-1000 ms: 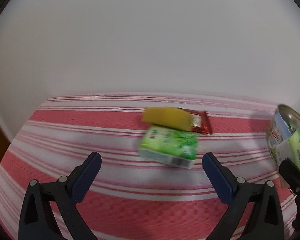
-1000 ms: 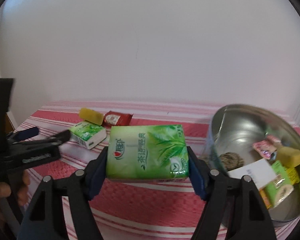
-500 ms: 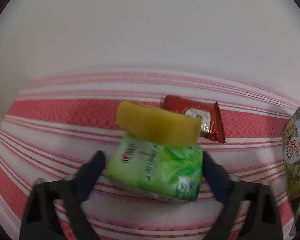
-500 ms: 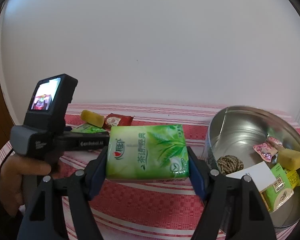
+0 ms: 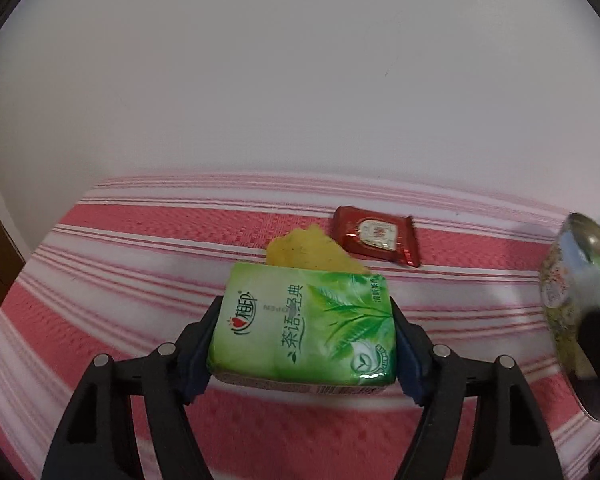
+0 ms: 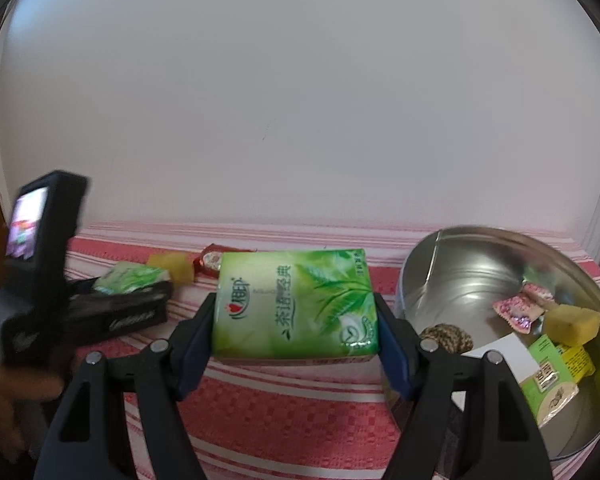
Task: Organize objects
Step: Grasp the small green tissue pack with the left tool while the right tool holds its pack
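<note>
My left gripper is shut on a green tissue pack just above the red striped cloth. A yellow sponge piece lies right behind that pack, and a red snack packet lies behind the sponge. My right gripper is shut on a second green tissue pack, held to the left of the round metal tin. The left gripper and its pack show at the left of the right wrist view.
The tin holds a rope coil, a pink candy, a yellow sponge cube, a white card and green and yellow packets. The tin's edge shows at the right of the left wrist view. A white wall stands behind the table.
My left gripper moved forward over the green tissue pack on the cloth and closed on it. My right gripper has kept its own pack and barely moved.
</note>
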Tool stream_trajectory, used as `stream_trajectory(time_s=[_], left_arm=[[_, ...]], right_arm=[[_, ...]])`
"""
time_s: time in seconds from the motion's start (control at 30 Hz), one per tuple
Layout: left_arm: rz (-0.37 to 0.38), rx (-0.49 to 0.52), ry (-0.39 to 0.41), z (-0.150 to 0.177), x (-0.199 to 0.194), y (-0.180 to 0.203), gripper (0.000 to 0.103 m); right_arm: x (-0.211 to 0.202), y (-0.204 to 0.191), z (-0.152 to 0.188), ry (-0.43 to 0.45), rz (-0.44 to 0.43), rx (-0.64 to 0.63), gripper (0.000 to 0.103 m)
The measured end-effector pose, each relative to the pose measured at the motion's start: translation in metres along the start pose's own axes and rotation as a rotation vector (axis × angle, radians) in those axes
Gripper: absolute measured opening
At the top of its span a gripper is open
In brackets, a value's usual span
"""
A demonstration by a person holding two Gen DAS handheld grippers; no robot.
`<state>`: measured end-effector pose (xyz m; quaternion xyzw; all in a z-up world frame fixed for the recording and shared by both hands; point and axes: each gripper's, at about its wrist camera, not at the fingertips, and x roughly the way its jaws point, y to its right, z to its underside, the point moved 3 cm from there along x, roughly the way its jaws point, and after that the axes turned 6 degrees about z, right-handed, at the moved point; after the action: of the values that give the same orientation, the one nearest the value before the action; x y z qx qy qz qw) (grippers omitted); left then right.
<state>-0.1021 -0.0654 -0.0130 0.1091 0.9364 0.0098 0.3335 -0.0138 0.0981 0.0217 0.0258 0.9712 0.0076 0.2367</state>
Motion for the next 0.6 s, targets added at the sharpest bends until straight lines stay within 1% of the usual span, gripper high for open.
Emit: stream_trajectory(time_s=[0.07,0.2,0.27,0.3,0.4,0.5,0.6], left_arm=[[-0.012,-0.005,0.038,0.004,-0.012,0.003,0.075],[-0.087,0.012,0.119,0.012,-0.036,0.011,0.075],[-0.110,0.020,0.143,0.012,-0.041,0.014,0.075],[-0.112,0.019,0.144,0.010,-0.042,0.014,0.075],[-0.114,-0.006,0.136,0.019,-0.054,0.011,0.075],[-0.114,-0.033,0.152,0.021,-0.069,0.010,0.075],[-0.120,-0.036,0.161,0.026,-0.072,0.014,0.075]], right_arm=[[-0.003,0.004,-0.001,0.019,0.018,-0.002,0.073],[-0.011,0.009,-0.001,0.062,0.046,0.007,0.073],[-0.013,0.012,-0.002,0.081,0.065,0.010,0.073],[-0.013,0.013,-0.003,0.086,0.071,0.011,0.073],[-0.014,0.015,-0.003,0.099,0.086,0.013,0.073],[-0.024,0.010,-0.004,0.110,0.102,0.010,0.073],[-0.028,0.014,-0.001,0.109,0.104,0.010,0.073]])
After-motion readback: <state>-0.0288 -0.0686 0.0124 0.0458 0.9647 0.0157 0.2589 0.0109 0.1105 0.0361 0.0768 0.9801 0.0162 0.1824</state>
